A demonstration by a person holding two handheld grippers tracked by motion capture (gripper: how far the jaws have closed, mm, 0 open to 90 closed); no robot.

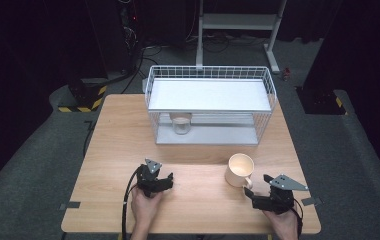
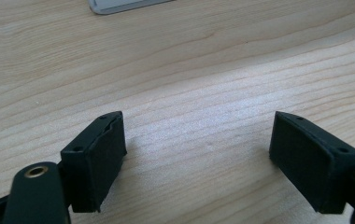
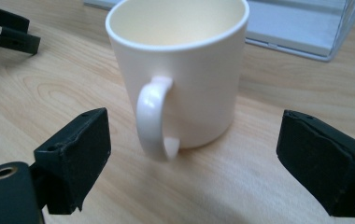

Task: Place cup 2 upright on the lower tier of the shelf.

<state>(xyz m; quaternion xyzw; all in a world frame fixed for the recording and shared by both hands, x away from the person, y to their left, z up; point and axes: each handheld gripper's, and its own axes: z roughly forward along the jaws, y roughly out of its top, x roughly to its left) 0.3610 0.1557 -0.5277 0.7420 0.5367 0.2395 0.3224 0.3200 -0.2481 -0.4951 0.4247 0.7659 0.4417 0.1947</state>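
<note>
The right gripper point(image 3: 192, 158) sits low over the wooden table point(image 1: 113, 150), its jaws spread wide with nothing between the pads. Just ahead of them, close but not touched, stands a cream mug point(image 3: 180, 70), upright and empty, its handle point(image 3: 154, 119) turned straight back toward this gripper and lying in line with the gap between the jaws. From above, the same gripper point(image 1: 258, 192) is held in the person's right hand point(image 1: 283, 222) at the near right edge of the table, with the mug point(image 1: 240, 170) just beyond and slightly to its left.

The left gripper point(image 2: 196, 158) is held in the left hand point(image 1: 145, 207) well to the left of the mug, near the table's front edge. Its jaws are also spread apart and empty, with bare wood grain between and ahead of them. In the high view it point(image 1: 160, 182) points forward and a little to the right.

Farther ahead of both grippers, at the back of the table, stands a white wire basket rack point(image 1: 268, 85) with a white shelf on top. A small clear glass jar point(image 1: 181, 124) stands on its lower level, beyond the left gripper and to the left of the mug.
</note>
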